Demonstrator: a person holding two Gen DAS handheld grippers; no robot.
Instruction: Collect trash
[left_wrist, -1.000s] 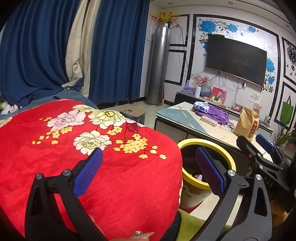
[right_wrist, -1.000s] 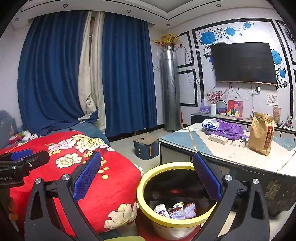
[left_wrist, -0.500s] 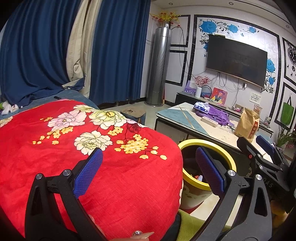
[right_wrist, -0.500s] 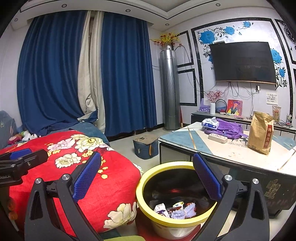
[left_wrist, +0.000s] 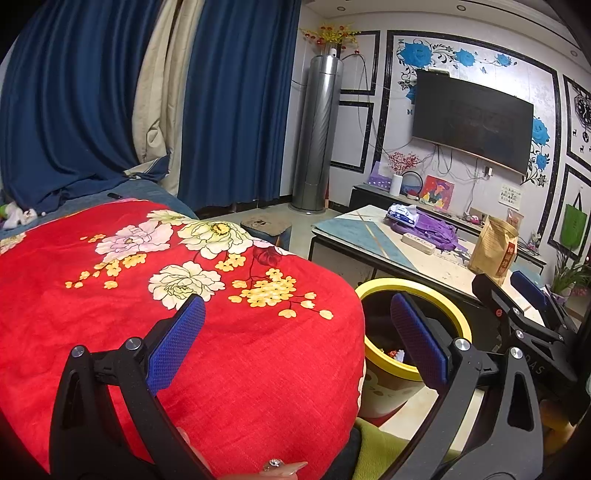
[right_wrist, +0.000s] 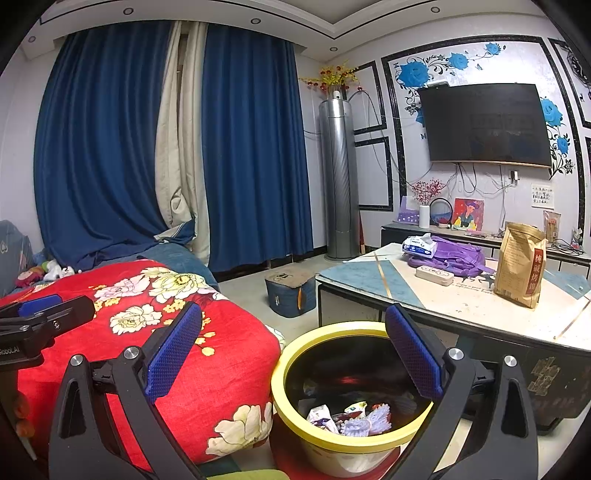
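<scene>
Both claws gape wide and hold nothing. The right claw (right_wrist: 293, 354) hangs above the round yellow-rimmed trash bin (right_wrist: 295, 354), which stands on the floor between the red flowered bedspread (right_wrist: 155, 332) at left and the low pale counter (right_wrist: 461, 306) at right; crumpled wrappers (right_wrist: 347, 417) lie in its bottom. The left claw (left_wrist: 291, 339) hovers over the bedspread, the bin (left_wrist: 458, 317) just to its right. No loose trash shows on the bedspread. Judged: the next pickup calls for scanning the counter, approaching low, and closing squarely on thin wrappers.

Even indoor ceiling light, sharp focus, strong fisheye bending, dark vignetted corners.
</scene>
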